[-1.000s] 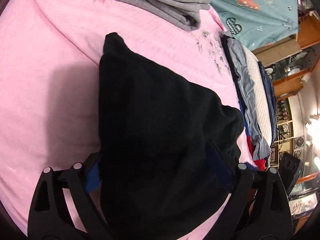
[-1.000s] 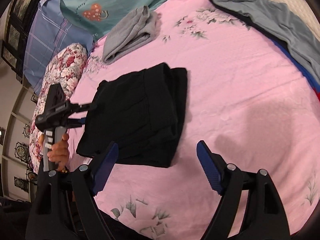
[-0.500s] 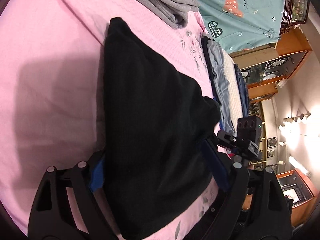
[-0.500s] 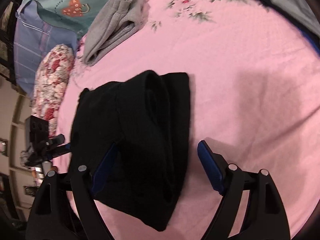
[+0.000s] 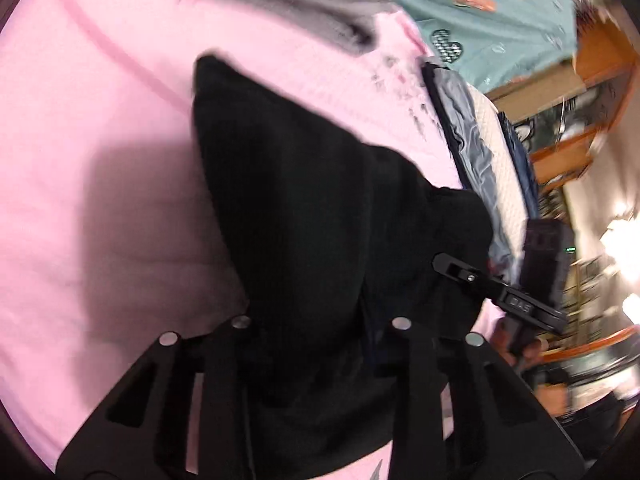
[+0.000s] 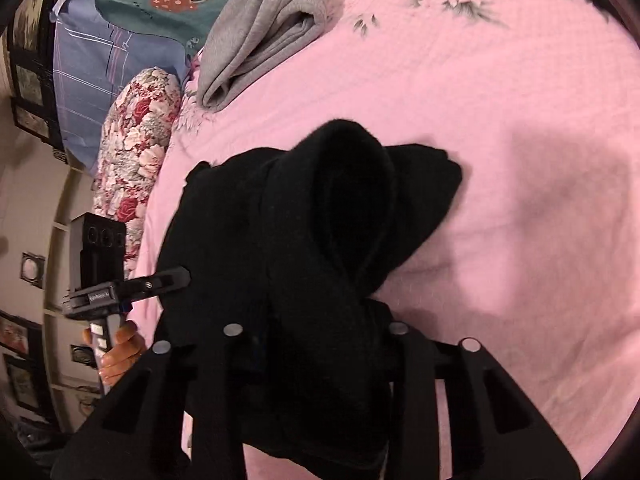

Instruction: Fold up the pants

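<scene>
Both my tools have just closed: left tool [image 5: 320,344] and right tool [image 6: 316,344] each pinch the black pants [image 6: 320,220], apparently. Near edge bunches above the pink bed [image 6: 520,120].

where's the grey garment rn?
Grey garment: right wrist view, upper left, folded on the pink sheet, beyond the black pants, beside the floral pillow.

Black pants [image 5: 312,240] hide both tongs' tips, seemingly clamped.
</scene>
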